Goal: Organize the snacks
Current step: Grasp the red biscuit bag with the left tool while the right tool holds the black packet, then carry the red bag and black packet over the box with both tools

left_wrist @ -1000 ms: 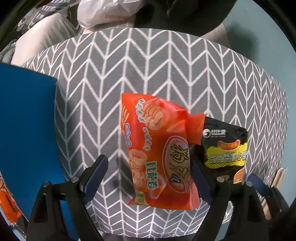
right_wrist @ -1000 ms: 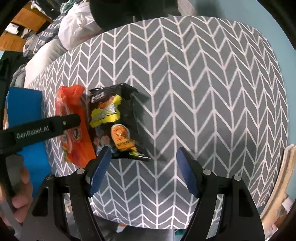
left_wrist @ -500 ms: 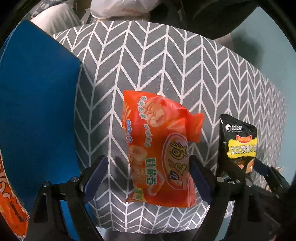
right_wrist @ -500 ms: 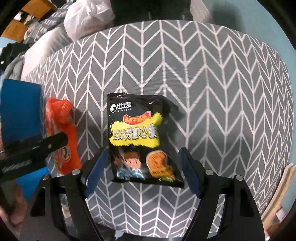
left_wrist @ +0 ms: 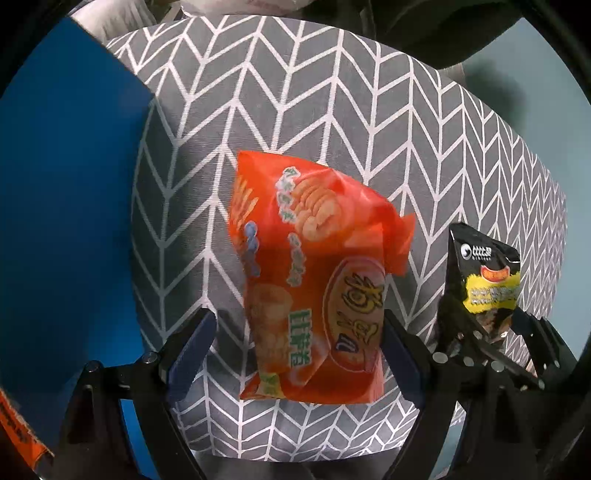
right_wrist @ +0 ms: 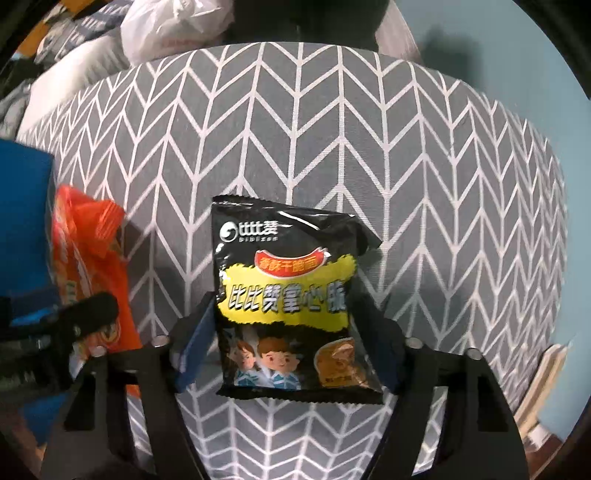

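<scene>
An orange snack bag [left_wrist: 314, 280] lies on the grey chevron tablecloth [left_wrist: 332, 110], between the fingers of my left gripper [left_wrist: 295, 350]. The jaws stand wide open on either side of its near end, and I cannot tell whether they touch it. A black and yellow snack bag [right_wrist: 291, 299] lies between the fingers of my right gripper [right_wrist: 284, 347], whose jaws stand close to the bag's sides without squeezing it. The black bag [left_wrist: 484, 280] and the right gripper show at the right of the left wrist view. The orange bag [right_wrist: 88, 273] shows at the left of the right wrist view.
A blue box [left_wrist: 66, 206] stands on the table to the left of the orange bag. An orange packet edge [left_wrist: 22, 432] shows at the bottom left. White plastic bags [right_wrist: 173, 26] and bedding lie beyond the table's far edge. Light wooden slats [right_wrist: 546, 384] stand to the right.
Both grippers have come forward and lower, so each bag now lies between its gripper's fingers. The right gripper's jaws have narrowed toward the black bag. The bags have not moved on the cloth.
</scene>
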